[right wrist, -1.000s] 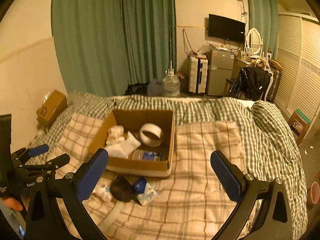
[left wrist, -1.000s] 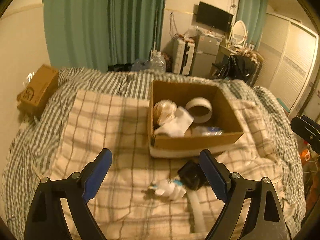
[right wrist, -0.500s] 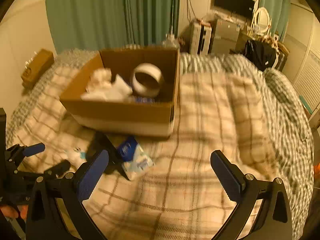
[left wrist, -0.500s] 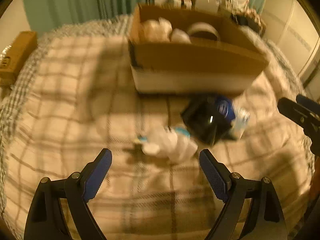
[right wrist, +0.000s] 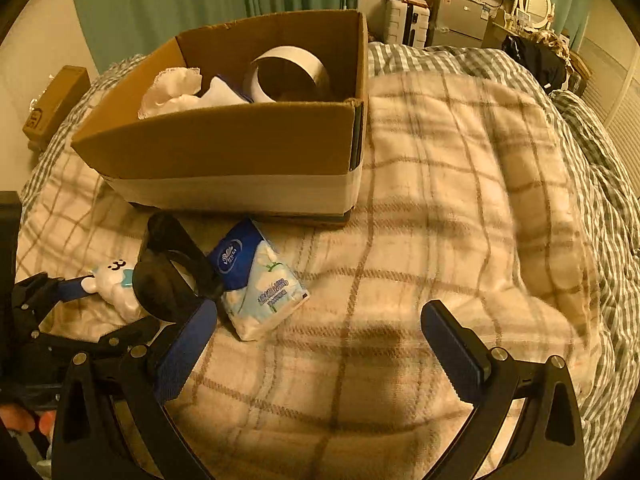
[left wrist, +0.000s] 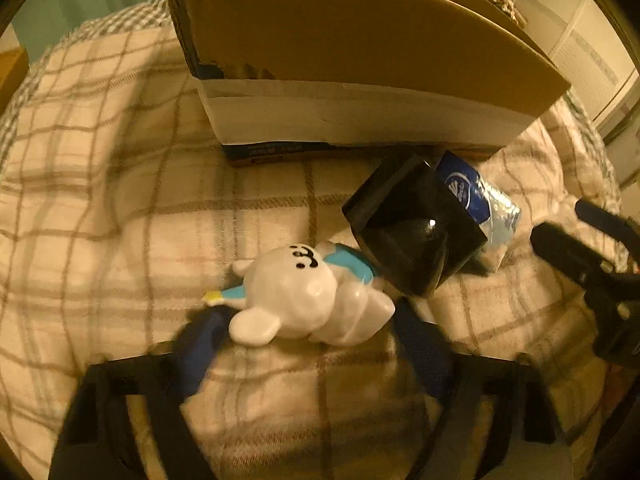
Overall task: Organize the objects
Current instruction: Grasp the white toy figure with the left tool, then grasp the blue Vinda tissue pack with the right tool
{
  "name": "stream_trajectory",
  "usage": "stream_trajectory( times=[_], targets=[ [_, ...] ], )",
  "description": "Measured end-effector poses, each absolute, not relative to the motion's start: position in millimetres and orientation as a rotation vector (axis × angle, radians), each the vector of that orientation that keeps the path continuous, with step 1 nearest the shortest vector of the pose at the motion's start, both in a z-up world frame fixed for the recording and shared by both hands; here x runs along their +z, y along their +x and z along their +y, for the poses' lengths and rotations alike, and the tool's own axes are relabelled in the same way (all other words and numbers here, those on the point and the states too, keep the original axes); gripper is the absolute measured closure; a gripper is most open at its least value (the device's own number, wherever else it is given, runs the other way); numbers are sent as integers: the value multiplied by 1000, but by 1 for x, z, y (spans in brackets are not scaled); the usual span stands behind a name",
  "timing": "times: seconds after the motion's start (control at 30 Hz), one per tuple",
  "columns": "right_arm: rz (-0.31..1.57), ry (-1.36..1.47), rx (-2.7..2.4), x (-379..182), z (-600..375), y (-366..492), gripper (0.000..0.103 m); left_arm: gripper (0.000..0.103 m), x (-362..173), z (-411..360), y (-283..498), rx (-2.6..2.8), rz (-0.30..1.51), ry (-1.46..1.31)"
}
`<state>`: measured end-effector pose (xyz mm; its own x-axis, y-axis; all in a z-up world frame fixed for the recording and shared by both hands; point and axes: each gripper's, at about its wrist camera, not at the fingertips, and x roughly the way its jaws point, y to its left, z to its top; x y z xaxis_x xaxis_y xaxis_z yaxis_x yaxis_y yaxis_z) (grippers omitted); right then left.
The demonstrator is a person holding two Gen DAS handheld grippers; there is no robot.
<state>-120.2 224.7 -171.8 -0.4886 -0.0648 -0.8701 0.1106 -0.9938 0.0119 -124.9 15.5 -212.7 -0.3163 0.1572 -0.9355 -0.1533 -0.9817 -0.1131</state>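
Note:
A white bear-shaped toy [left wrist: 304, 300] with blue trim lies on the plaid blanket in front of a cardboard box [left wrist: 360, 48]. My left gripper [left wrist: 308, 344] is open, its blue pads on either side of the toy's near end. A shiny black object [left wrist: 412, 228] and a blue-and-white tissue pack [left wrist: 480, 204] lie just right of the toy. In the right wrist view my right gripper [right wrist: 316, 344] is open and empty above the blanket, right of the tissue pack [right wrist: 260, 284], the black object [right wrist: 172, 272] and the toy [right wrist: 116, 280]. The box [right wrist: 240, 148] holds a white tape roll [right wrist: 292, 74] and white cloths.
The bed has a plaid blanket [right wrist: 440, 200] over a checked cover. A small brown box [right wrist: 56, 104] sits at the far left edge. Green curtains, a suitcase and furniture stand behind the bed. My right gripper [left wrist: 592, 256] shows at the right of the left wrist view.
Both grippers have moved down and forward toward the items in front of the box. My left gripper now straddles the white toy, which was well ahead of it before.

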Motion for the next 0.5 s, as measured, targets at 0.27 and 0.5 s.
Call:
stream_trajectory(
  times=[0.27,0.5],
  targets=[
    [200,1601,-2576,-185,212,-127,1,38,-195,-6,-110,2504,-154,-1626],
    [406,1631,-2519,-201,189,-133,1,38,-181,-23,-99,2586,-272,-1563]
  ],
)
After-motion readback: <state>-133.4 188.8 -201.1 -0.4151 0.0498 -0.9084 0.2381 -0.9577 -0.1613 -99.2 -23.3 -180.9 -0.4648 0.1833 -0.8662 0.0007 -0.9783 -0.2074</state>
